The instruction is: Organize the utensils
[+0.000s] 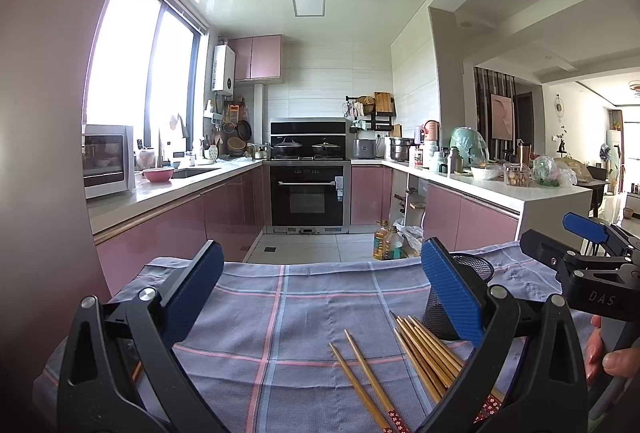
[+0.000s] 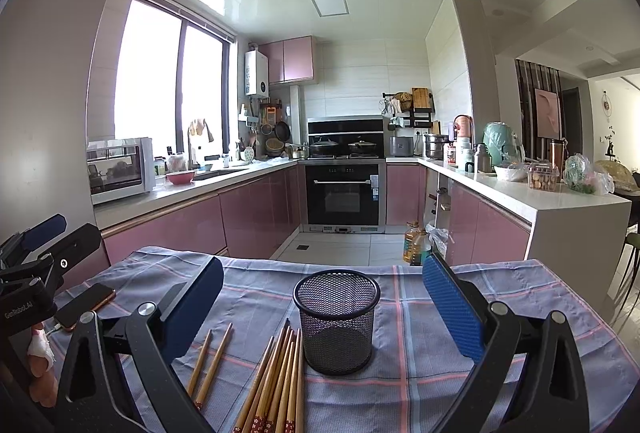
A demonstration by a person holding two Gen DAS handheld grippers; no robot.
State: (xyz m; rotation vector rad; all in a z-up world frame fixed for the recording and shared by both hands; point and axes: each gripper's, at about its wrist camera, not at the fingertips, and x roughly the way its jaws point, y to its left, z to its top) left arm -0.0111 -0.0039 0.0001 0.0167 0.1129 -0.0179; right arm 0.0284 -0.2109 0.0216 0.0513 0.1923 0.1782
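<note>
A black mesh cup point(image 2: 337, 321) stands upright and empty on the checked cloth point(image 2: 420, 313). In the left wrist view the mesh cup point(image 1: 468, 273) is partly hidden behind my right finger. A bundle of several wooden chopsticks point(image 2: 276, 377) lies just left of the cup, and a separate pair of chopsticks point(image 2: 210, 363) lies further left. They also show in the left wrist view: the bundle point(image 1: 426, 353) and the pair point(image 1: 362, 379). My left gripper point(image 1: 322, 289) is open and empty above the cloth. My right gripper point(image 2: 324, 301) is open and empty, its jaws standing either side of the cup.
A phone point(image 2: 84, 307) with a cable lies on the cloth's left side. Beyond the table's far edge are the tiled floor, an oil bottle point(image 2: 412, 241), pink cabinets point(image 2: 256, 217) and an oven point(image 2: 342, 195). A cluttered counter point(image 2: 532, 201) runs at right.
</note>
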